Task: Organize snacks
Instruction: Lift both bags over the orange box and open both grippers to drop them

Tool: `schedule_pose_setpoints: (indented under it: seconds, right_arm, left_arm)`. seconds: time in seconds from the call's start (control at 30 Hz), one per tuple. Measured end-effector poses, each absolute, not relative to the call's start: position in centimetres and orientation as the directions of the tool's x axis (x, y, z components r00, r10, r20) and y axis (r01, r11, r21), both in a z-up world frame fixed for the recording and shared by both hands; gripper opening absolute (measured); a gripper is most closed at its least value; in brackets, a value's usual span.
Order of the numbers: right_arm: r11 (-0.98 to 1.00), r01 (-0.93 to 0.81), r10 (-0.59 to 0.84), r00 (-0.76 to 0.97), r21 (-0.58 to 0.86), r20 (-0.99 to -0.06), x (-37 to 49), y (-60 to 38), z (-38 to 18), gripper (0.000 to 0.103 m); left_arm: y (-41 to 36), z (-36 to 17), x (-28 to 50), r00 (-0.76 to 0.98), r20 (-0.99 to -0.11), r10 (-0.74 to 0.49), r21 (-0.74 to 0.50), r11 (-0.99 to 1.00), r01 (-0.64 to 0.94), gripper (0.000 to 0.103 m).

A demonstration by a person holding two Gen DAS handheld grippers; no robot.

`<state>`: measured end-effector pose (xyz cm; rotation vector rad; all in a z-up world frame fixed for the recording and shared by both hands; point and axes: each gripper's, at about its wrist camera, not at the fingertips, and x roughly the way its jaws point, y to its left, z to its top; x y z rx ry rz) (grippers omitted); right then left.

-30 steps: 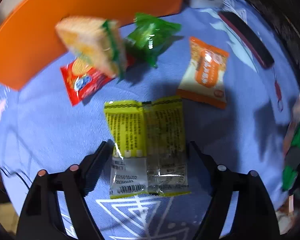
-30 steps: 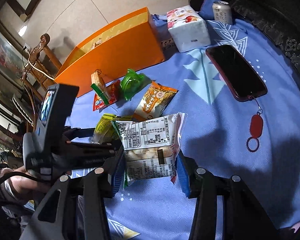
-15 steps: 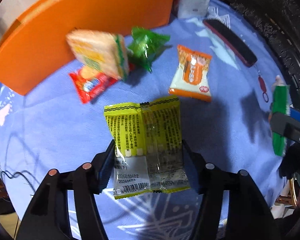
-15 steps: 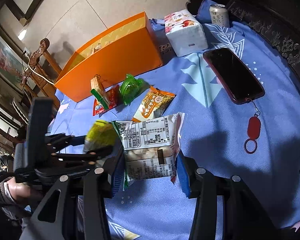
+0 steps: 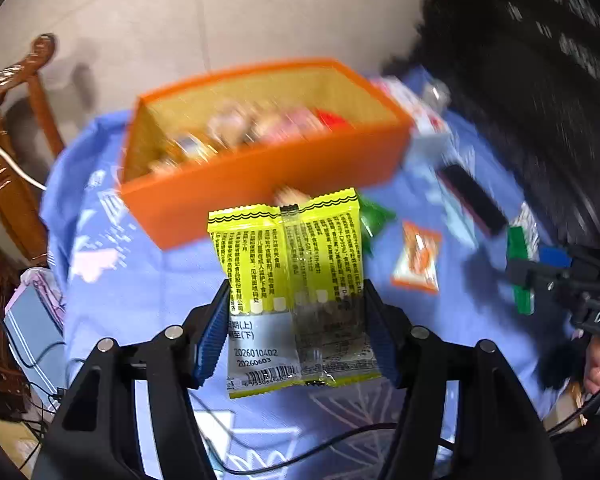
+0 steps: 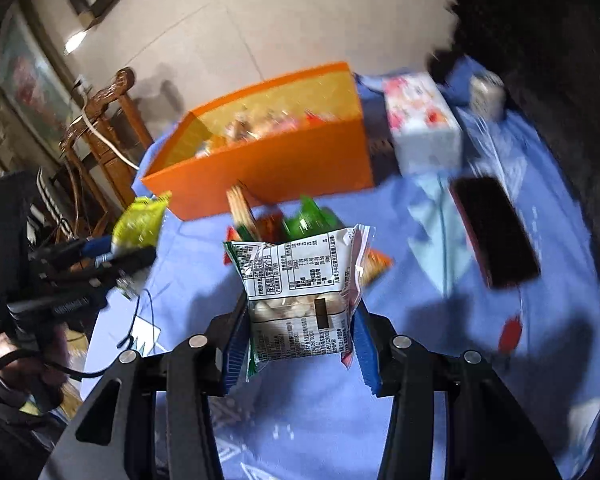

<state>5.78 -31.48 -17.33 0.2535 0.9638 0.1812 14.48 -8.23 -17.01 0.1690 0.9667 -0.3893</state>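
Both claws are busy. The left gripper [image 5: 296, 320] is clamped on a yellow snack packet [image 5: 288, 276], and the right gripper [image 6: 298, 332] is clamped on a white snack packet [image 6: 300, 280]. Both packets are up in the air, above the blue tablecloth [image 6: 400, 400], and they sit near the orange box [image 5: 260, 184] but not over it yet. The box already has some snacks inside, though they look too blurry to tell which ones. So part of the job looks done, and these two packets probably go in next. More snacks lie on the cloth in front of the box: a green packet [image 6: 308, 220], an orange packet [image 5: 418, 258], a red packet [image 6: 270, 226] and a tan one standing on its edge [image 6: 240, 208]. Those are left to do. A dark phone [image 6: 496, 232], a tissue box [image 6: 422, 120] and a can [image 6: 486, 94] sit off to the side, out of the way. The box's front wall is the thing to lift over.
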Motion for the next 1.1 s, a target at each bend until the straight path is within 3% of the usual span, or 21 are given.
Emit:
schedule_pose_setpoints:
  seconds: [0.37,0.4,0.43,0.5,0.6,0.7,0.9,1.1]
  right_arm:
    - [0.960,-0.218,0.279,0.720,0.175,-0.635,19.0,-27.3,-6.7,0.050]
    - [0.962,-0.218,0.271,0.736,0.161,-0.620,20.4,-27.0,-6.0,0.054]
    - [0.965,-0.214,0.262,0.746,0.152,-0.612,21.4,-26.8,-5.6,0.066]
    - [0.978,-0.176,0.210,0.776,0.116,-0.595,23.2,-26.6,-4.6,0.070]
    - [0.977,-0.172,0.212,0.796,0.124,-0.567,23.0,-27.1,-4.3,0.071]
    - [0.976,-0.151,0.217,0.762,0.159,-0.610,21.6,-28.2,-6.6,0.072]
    - [0.983,-0.073,0.178,0.631,0.171,-0.755,17.6,-29.5,-13.4,0.072]
    - [0.981,0.029,0.149,0.514,0.191,-0.845,12.1,-30.2,-19.3,0.072]
  left_arm:
    - [-4.9,-8.3,26.1,0.654,-0.713,-0.251,-0.072,0.955,0.289,0.062]
    - [-5.1,-7.7,27.6,0.663,-0.706,-0.250,-0.069,0.955,0.287,0.066]
    - [-5.2,-7.2,28.7,0.669,-0.702,-0.244,-0.067,0.958,0.279,0.082]
    - [-5.0,-6.1,31.1,0.696,-0.697,-0.170,-0.048,0.980,0.191,0.099]
    - [-3.6,-5.8,31.7,0.713,-0.676,-0.184,-0.118,0.983,0.142,0.099]
    - [-2.5,-7.9,30.8,0.674,-0.709,-0.206,-0.169,0.978,0.121,0.099]
    - [-2.4,-13.7,26.6,0.570,-0.795,-0.207,-0.165,0.978,0.125,0.099]
    - [-3.4,-18.5,22.9,0.458,-0.859,-0.229,-0.172,0.972,0.162,0.099]
